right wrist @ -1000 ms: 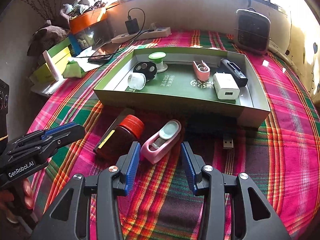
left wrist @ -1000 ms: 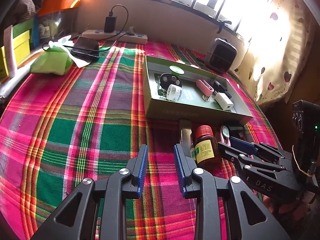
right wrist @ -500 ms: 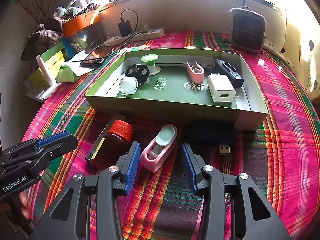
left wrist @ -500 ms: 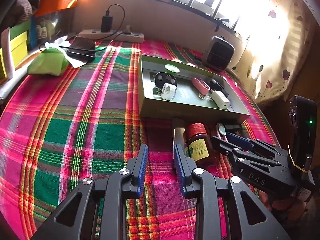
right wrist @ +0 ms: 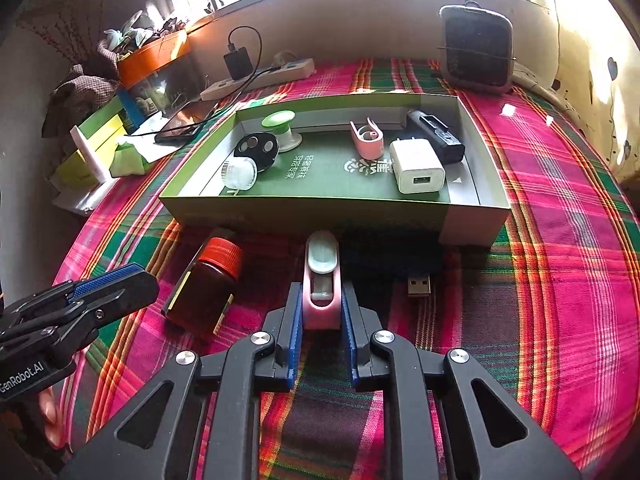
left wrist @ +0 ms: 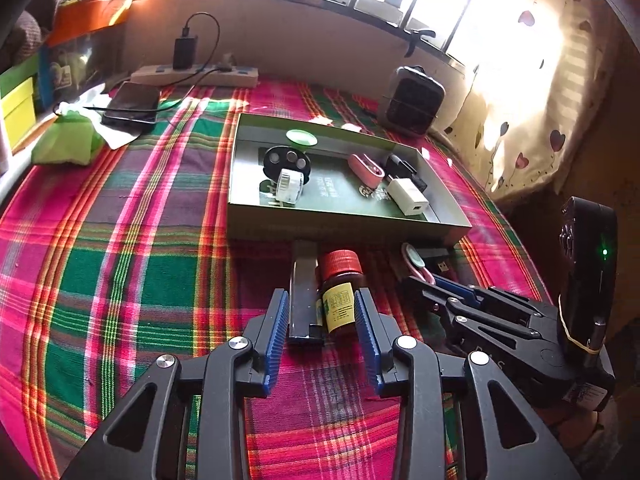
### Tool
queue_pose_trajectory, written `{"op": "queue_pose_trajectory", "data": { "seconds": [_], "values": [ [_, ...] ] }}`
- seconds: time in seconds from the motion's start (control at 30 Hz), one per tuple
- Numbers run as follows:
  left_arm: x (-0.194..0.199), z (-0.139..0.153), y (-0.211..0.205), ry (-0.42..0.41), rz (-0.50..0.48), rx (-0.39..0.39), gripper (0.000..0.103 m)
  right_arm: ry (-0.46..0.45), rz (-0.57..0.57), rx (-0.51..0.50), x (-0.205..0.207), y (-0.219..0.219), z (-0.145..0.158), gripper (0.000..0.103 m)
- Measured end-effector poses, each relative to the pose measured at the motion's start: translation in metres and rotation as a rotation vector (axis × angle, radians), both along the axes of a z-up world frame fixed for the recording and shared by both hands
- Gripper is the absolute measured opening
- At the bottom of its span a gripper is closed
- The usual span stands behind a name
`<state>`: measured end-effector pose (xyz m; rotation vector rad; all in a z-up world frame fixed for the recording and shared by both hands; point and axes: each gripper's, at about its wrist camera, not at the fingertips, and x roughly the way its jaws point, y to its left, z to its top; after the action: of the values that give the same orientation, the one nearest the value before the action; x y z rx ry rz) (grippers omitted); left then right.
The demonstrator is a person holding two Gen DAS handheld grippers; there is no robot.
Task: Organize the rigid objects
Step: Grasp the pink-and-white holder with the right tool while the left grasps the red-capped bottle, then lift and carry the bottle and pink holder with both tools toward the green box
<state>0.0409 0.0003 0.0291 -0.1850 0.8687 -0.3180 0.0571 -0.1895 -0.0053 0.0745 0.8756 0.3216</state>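
Plaid cloth lay bare left of the tray, with clutter along the far wall. Bottle, pink clip and a USB stick lay just before the tray's near wall. Right gripper had its jaws clamped on the clip. Left gripper jaws were opening around the bottle and a dark bar, pads not touching. The USB stick body was dark and hard to make out.

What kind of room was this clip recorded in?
Most likely a lived-in home room, perhaps a bedroom: a pink-and-green plaid cloth covers the surface under a barred window, a heart-print cream curtain hangs beside it, and a white power strip charges a dark phone by the wall.
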Motion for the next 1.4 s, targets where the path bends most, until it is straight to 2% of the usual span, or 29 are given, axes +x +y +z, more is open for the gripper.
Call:
{"op": "queue_pose_trajectory", "data": {
  "seconds": [0.67,1.07,1.4],
  "values": [
    [0.013,-0.015,-0.049,0.022,-0.033,0.142,0.034,-0.001,-0.021,0.009,-0.023,-0.039,0.0,0.019],
    [0.02,-0.022,-0.065,0.027,-0.038,0.178,0.034,0.003,-0.024,0.036,-0.027,-0.051,-0.002,0.019],
    [0.019,-0.023,-0.064,0.01,-0.032,0.17,0.034,0.004,-0.024,0.039,-0.027,-0.051,-0.002,0.019]
  ]
}}
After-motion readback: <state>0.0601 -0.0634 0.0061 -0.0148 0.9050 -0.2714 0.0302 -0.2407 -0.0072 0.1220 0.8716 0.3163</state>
